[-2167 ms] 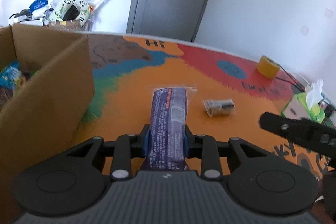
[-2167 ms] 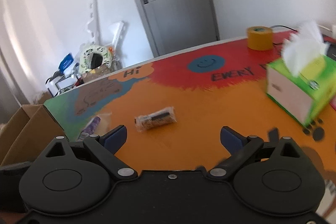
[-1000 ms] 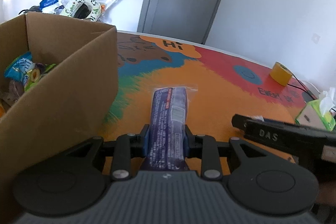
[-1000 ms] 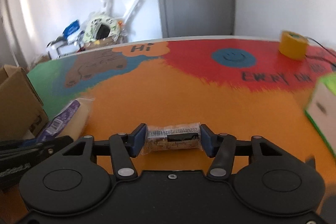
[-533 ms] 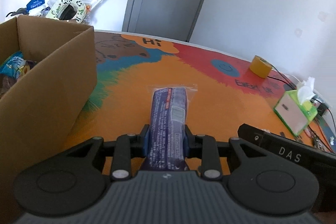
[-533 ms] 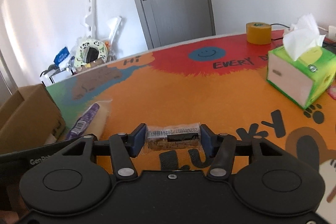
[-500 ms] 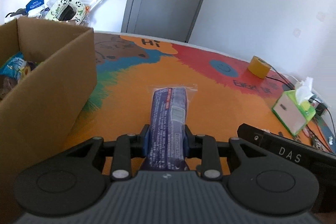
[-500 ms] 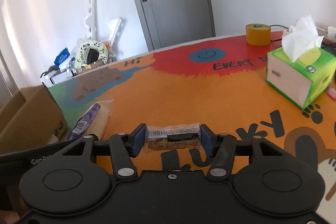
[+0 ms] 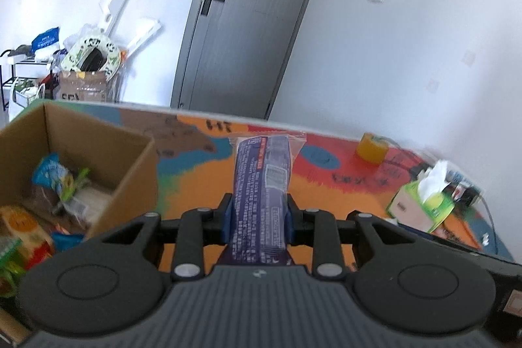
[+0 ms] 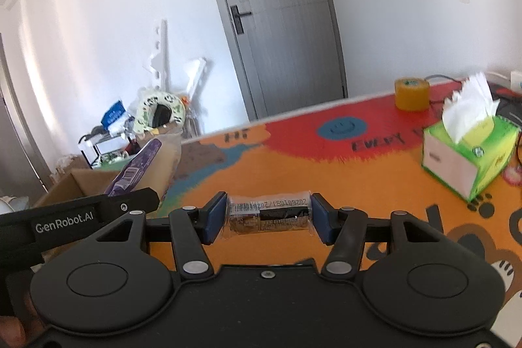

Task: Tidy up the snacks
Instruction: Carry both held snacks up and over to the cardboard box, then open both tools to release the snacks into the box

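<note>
My left gripper [image 9: 259, 217] is shut on a long purple snack packet [image 9: 261, 185], held in the air and pointing forward. An open cardboard box [image 9: 98, 132] holding several snack bags lies at the left, just beside and below the packet. My right gripper [image 10: 267, 216] is shut on a small clear-wrapped snack bar [image 10: 267, 214], held crosswise above the orange table. In the right wrist view the purple packet [image 10: 137, 168] and the left gripper's black body [image 10: 81, 214] show at the left, over the box [image 10: 75, 185].
The colourful table [image 10: 293, 165] carries a green tissue box [image 10: 469, 152] at the right and a yellow tape roll [image 10: 411, 93] at the far edge. Cables lie by the tissue box [image 9: 421, 201]. A grey door and floor clutter stand behind.
Both grippers have risen with their snacks. The left one now looks down into the box, and the table sits lower in both views.
</note>
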Tool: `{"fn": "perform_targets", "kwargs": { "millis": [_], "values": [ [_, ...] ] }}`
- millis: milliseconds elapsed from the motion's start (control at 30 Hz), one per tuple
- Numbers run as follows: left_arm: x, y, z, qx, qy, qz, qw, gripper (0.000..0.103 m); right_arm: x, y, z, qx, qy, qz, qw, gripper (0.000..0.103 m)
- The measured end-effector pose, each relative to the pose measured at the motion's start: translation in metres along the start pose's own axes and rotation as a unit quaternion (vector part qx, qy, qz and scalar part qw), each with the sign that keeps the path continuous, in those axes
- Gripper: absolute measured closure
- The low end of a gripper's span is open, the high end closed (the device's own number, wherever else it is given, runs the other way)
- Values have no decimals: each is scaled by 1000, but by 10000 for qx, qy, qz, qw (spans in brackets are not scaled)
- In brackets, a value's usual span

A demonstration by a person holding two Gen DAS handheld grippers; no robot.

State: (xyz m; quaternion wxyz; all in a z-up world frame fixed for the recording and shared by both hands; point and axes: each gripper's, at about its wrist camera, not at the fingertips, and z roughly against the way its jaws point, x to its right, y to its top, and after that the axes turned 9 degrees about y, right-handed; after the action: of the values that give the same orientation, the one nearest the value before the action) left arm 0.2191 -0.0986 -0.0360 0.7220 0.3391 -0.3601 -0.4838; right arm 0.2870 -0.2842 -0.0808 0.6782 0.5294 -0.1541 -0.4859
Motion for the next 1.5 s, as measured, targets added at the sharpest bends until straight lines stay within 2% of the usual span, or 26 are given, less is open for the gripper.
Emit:
{"fn": "perform_targets", "kwargs": {
  "millis": [233, 467, 833, 1233, 1333, 1400, 1500],
  "values": [
    [-14, 14, 23, 236, 3, 80, 9997, 74, -21, 10, 4, 200, 245, 175, 9993, 48],
    [-44, 31, 44, 450, 216, 199, 9986, 74, -53, 17, -5, 296, 676, 452, 9962, 48],
    [-94, 42, 50, 459, 742, 315, 9957, 74, -100, 21, -40, 221, 1320, 693, 9886, 48],
    [-133, 45, 46, 335, 1088, 566, 9919, 73, -128, 21, -54, 4, 1652, 796, 9831, 48],
    [-139, 45, 43, 260, 1131, 598, 9914, 68, -134, 20, -57, -51, 1712, 807, 9819, 48],
    [-143, 45, 44, 227, 1163, 659, 9908, 59, -137, 20, -59, -83, 1743, 819, 9812, 48],
    [-151, 44, 48, 270, 1309, 754, 9882, 55, -143, 19, -60, -134, 1778, 826, 9805, 47]
  ]
}}
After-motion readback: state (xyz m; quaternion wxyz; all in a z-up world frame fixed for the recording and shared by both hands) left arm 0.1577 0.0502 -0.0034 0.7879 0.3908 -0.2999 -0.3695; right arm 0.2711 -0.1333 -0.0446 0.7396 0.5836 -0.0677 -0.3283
